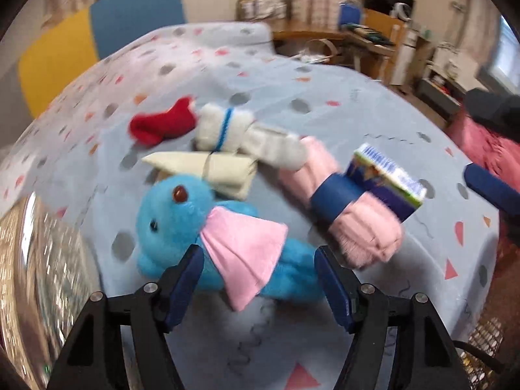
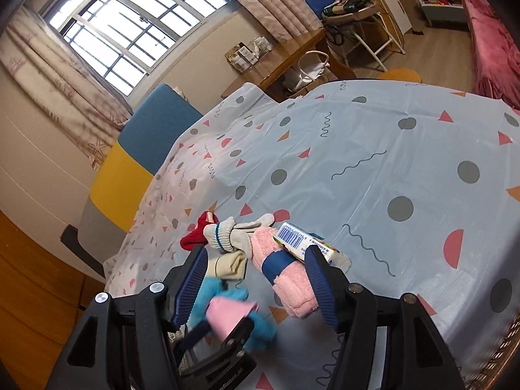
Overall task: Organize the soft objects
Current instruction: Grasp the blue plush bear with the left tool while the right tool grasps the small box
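The left gripper (image 1: 258, 271) stands wide above the blue plush (image 1: 175, 214) on the table (image 1: 373, 123), gripping nothing; its pink scarf (image 1: 243, 247) hides the body. The right gripper (image 2: 256, 284) is also wide and empty, partly covering the pink roll (image 2: 286, 279).

Small printed packet (image 2: 310, 243) lying against rolled pink towel (image 2: 286, 273): blue barcode on white end panel, row of digits beside bars, too small to read with certainty. Same packet in left wrist view (image 1: 386, 178): print blurred, no word legible. Black part at bottom edge of right wrist view: faint embossed lettering, unreadable.
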The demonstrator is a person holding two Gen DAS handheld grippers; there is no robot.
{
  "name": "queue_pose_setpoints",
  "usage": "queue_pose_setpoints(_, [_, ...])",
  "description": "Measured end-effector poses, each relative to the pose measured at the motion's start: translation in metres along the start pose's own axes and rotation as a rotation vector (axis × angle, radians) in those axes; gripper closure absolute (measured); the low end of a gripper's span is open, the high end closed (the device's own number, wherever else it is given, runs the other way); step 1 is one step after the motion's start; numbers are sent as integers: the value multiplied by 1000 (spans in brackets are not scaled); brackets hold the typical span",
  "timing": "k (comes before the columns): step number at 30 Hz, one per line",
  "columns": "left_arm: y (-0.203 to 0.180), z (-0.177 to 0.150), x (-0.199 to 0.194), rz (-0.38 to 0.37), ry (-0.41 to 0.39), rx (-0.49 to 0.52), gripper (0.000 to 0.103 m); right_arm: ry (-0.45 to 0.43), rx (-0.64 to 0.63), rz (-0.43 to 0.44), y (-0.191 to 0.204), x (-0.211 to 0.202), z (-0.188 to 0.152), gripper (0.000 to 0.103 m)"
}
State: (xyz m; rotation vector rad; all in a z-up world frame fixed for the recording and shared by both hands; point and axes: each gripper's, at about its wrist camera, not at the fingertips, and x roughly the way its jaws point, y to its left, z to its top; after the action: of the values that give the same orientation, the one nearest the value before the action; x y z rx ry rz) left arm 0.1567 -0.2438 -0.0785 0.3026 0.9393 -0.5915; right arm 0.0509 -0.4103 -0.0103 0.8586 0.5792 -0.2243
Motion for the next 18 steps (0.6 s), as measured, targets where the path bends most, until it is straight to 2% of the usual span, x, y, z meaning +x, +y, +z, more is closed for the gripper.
queue_pose_setpoints(2, [8,1,-1,-53,4,-38,32,5,12,5,-2,1,1,40])
queue_pose_setpoints(4, [19,-1,-1,-82,24,-119,30,9,24,10,-4,1,1,40])
queue_pose_setpoints(8, [38,-5,1,-58,69,-307,28,18,27,9,-3,3,0,40])
queue_pose_setpoints(11, [49,-6,6,-33,95,-405,28,19,20,7,-3,3,-1,40])
queue_pose_setpoints(18, [56,12,27,59,124,-465,26,37,8,5,0,6,-2,40])
